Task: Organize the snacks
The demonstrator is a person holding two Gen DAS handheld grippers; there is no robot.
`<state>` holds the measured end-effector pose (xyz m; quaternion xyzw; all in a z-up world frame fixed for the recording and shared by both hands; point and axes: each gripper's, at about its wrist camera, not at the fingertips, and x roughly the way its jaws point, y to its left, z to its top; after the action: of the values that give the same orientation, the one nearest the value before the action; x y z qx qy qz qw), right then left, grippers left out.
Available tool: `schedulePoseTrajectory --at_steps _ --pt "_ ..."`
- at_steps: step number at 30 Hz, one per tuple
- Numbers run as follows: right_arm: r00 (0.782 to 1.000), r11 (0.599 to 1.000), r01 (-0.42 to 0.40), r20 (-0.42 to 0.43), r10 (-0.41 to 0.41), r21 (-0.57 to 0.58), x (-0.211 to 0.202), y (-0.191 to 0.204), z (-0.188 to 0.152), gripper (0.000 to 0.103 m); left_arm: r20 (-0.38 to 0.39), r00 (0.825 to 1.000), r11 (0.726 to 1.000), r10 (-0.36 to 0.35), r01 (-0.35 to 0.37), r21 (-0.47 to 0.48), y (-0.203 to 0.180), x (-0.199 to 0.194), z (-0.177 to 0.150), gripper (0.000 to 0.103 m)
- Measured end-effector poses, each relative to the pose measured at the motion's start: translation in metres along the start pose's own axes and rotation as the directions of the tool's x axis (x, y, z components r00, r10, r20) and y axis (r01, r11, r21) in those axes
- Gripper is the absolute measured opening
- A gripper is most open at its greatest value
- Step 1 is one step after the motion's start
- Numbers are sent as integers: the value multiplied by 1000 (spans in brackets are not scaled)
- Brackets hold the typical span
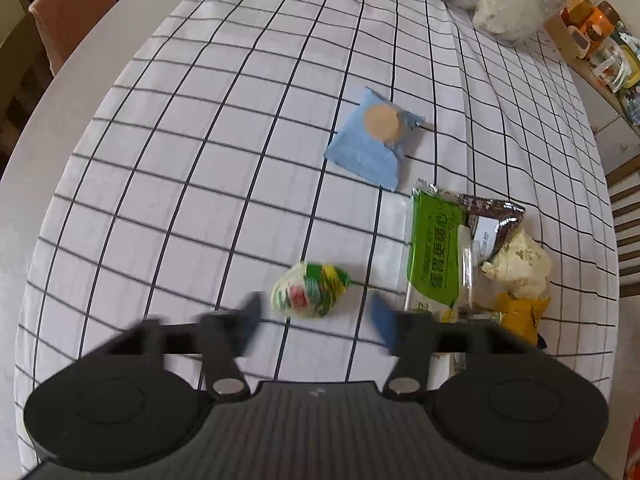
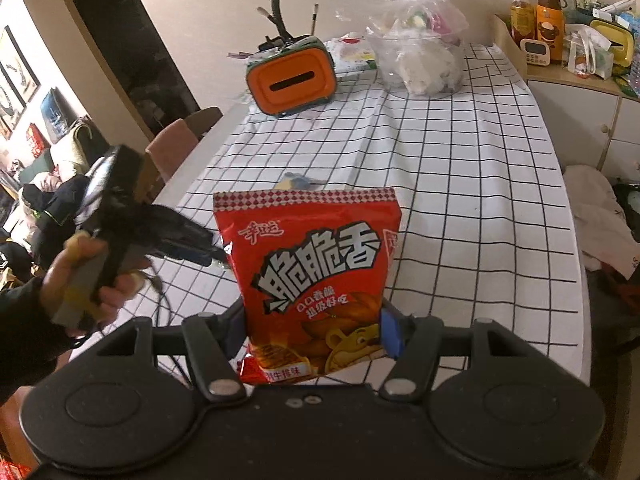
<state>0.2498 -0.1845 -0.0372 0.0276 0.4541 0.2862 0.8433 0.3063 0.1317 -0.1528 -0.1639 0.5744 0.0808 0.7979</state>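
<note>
Two views, taken in turn. Left wrist first: left gripper [image 1: 316, 316] spread wide over the checked tablecloth [image 1: 180, 160], nothing between the jaws, tips blurred. Just ahead at twelve o'clock, a small round snack in a green-and-white wrapper [image 1: 310, 290], seemingly clear of both fingers and lying between their lines. Farther out at one o'clock, a blue biscuit packet [image 1: 374, 140]; at three o'clock, a green packet [image 1: 434, 252] heaped with a brown foil packet [image 1: 494, 216], a cream-wrapped snack [image 1: 520, 264] and a yellow wrapper [image 1: 520, 312], touching or overlapping. Judged step: gathering the loose pieces, the round snack the likeliest target; next move calls for easing forward and down so both pads straddle it, then closing gently, since a rounded wrapper could squirt out sideways. Right wrist next: right gripper [image 2: 312, 328] closed partway onto a red chip bag [image 2: 316, 280], pinched at its lower edges and held upright above the table, top edge toward twelve o'clock. At nine o'clock, the left hand [image 2: 84, 276] on its gripper handle. Far off at twelve, an orange box [image 2: 292, 80]; at one o'clock, a clear plastic bag [image 2: 420, 48]. Where the bag belongs: not possible to tell.
</note>
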Motion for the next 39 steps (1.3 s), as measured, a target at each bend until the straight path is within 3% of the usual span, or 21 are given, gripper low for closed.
schedulePoseTrajectory --at_steps 10,12,15,18,21,29,39 --pt "1000 1000 -9 -30 9 9 10 10 -3 63 2 996 972 89 -87 218 -20 25 -3 68" --pt "999 1000 -9 -34 9 7 11 12 -4 63 -5 996 968 93 -90 236 -19 28 -3 56" --pt "999 1000 -7 -39 8 10 14 14 -4 63 5 995 963 99 -97 253 -19 29 -3 47" --pt "999 1000 -7 -41 7 10 15 14 -4 63 11 996 963 94 -93 252 -19 28 -1 36" --pt "999 1000 -4 -43 4 10 16 12 -4 63 16 996 965 85 -86 249 -19 28 -1 34" --pt "999 1000 11 -51 -10 16 14 12 -6 63 21 998 976 67 -70 205 -11 13 -10 33" --pt "1000 1000 5 -20 -5 -6 -15 18 -11 63 69 998 987 8 -19 161 -5 -49 -27 33"
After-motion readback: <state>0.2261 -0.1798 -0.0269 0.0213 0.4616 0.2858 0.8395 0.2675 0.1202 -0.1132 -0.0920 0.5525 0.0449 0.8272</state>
